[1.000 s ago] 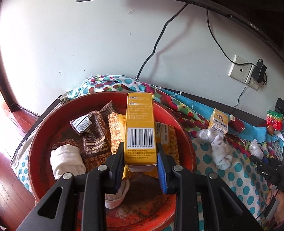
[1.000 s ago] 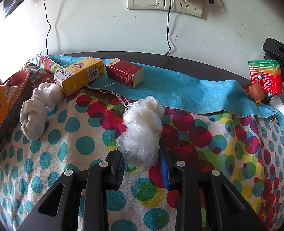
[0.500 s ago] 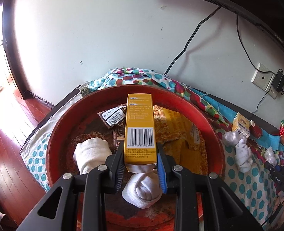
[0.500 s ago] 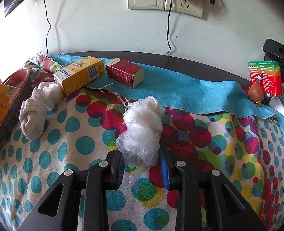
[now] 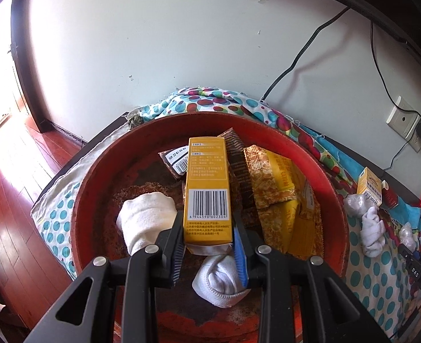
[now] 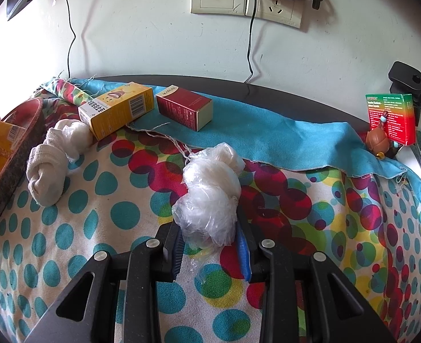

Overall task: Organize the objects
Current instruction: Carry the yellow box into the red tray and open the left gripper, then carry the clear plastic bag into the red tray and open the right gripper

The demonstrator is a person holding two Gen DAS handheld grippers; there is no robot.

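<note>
I see the round red worn tray (image 5: 101, 188) beneath my left gripper (image 5: 209, 245), whose jaws clamp the tall yellow cardboard box (image 5: 207, 191) above it. My right gripper (image 6: 210, 245) pinches the crumpled clear plastic bag (image 6: 210, 191) on the polka-dot cloth (image 6: 96, 200).

Your left gripper (image 5: 209, 245) pointed forward and downward, its two black arms spread wide at the base and drawing in toward the tips. The fingers (image 5: 176, 250) were clamped on the near end of a yellow box (image 5: 207, 197), one pad flat against each long side, and the box stuck straight out ahead of the tips. Your right gripper (image 6: 211, 248) was angled down the same way, with its pads pressed into the sides of a crumpled plastic bag (image 6: 210, 191) that bulged forward beyond the fingertips.
</note>
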